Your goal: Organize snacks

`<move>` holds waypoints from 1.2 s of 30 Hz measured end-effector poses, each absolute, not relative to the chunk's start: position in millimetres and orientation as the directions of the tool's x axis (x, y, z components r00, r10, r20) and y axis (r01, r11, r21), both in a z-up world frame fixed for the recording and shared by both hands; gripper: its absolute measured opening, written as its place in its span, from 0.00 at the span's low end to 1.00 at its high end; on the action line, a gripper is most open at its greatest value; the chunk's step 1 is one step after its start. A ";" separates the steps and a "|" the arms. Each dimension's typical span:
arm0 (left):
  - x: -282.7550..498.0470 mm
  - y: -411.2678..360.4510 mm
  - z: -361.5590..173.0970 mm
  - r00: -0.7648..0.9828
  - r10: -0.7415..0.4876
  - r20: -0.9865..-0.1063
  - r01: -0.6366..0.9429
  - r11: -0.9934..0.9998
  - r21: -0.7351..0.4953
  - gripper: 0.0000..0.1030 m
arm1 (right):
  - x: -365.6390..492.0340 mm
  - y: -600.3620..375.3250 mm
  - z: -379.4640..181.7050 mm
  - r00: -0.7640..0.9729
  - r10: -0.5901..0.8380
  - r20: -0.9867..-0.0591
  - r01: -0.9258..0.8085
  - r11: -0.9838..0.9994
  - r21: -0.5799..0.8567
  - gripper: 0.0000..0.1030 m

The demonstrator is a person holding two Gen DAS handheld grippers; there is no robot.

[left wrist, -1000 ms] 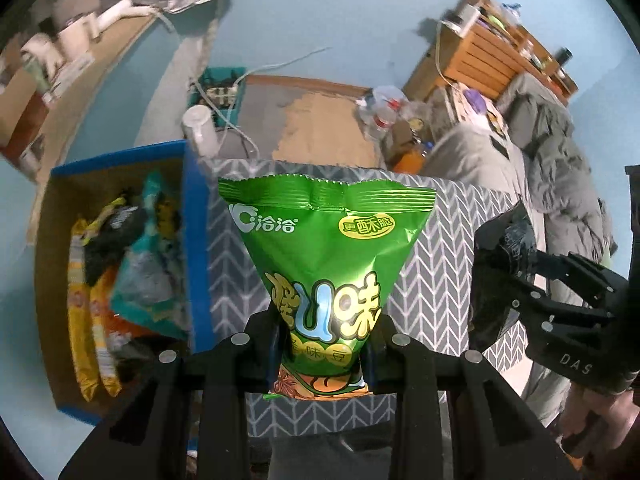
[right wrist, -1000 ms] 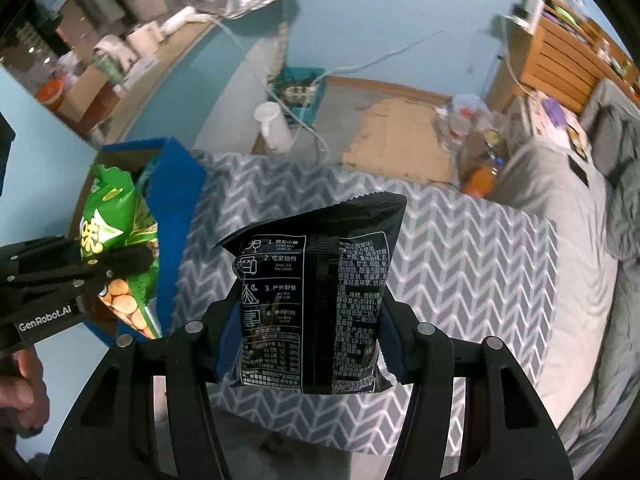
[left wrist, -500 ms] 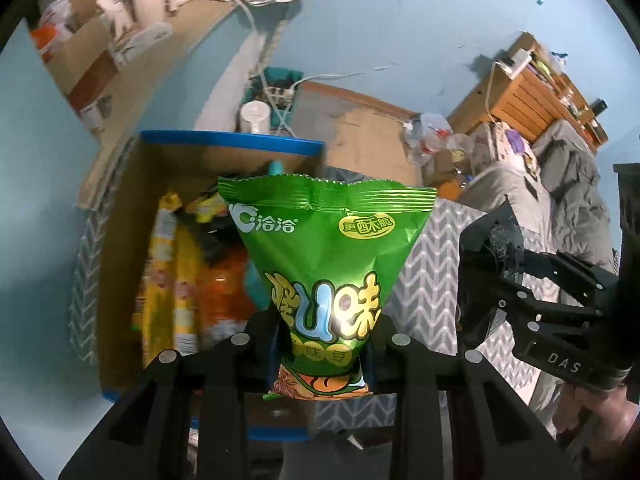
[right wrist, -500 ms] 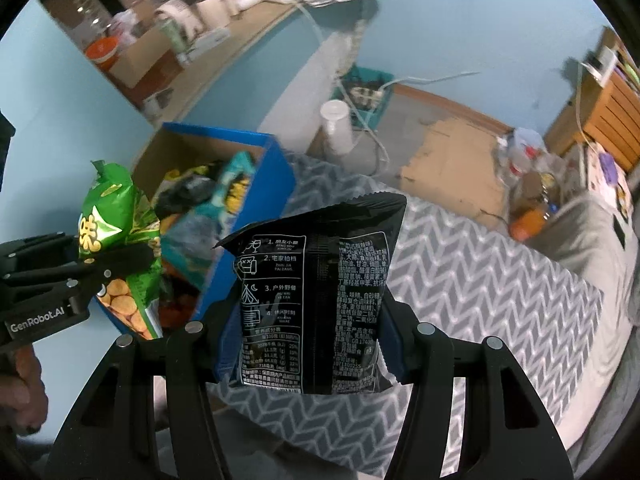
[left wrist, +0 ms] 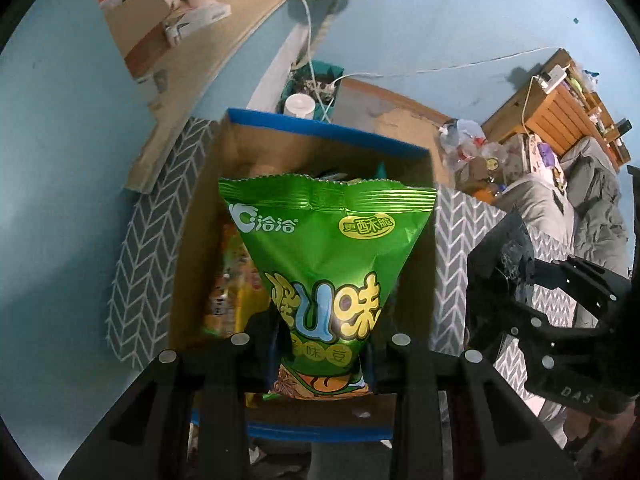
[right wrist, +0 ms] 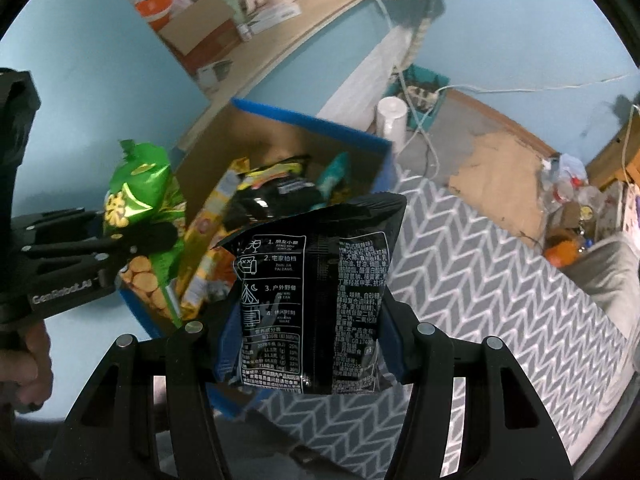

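Note:
My left gripper [left wrist: 322,354] is shut on the bottom of a green snack bag [left wrist: 326,256] and holds it upright right over the open blue-rimmed cardboard box [left wrist: 328,132]. In the right wrist view that green snack bag [right wrist: 136,196] hangs over the box's near left corner. My right gripper [right wrist: 310,340] is shut on a black snack bag [right wrist: 316,300], held just right of the box [right wrist: 312,122] above the chevron cloth. Several snack packets [right wrist: 272,192] lie inside the box.
The box stands on a grey chevron cloth [right wrist: 480,280] near its left edge. Beyond it are a white cup [right wrist: 392,120], cables, a wooden shelf with clutter [left wrist: 192,12], floor rubbish [left wrist: 468,152] and a grey blanket [left wrist: 592,208].
Both grippers have swept left with their bags. The green bag went from above the cloth to above the box; the black bag now hangs by the box's right wall.

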State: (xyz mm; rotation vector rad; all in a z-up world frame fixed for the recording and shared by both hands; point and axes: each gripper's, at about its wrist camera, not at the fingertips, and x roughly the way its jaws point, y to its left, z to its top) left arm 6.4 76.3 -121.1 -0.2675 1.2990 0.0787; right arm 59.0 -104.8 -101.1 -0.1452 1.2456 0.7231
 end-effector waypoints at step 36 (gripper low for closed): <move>-26.3 130.5 -124.1 0.262 -0.094 -0.960 -0.323 0.929 -0.179 0.69 | 42.8 -49.4 -96.2 0.136 0.368 -0.920 -0.620 0.756 0.211 0.74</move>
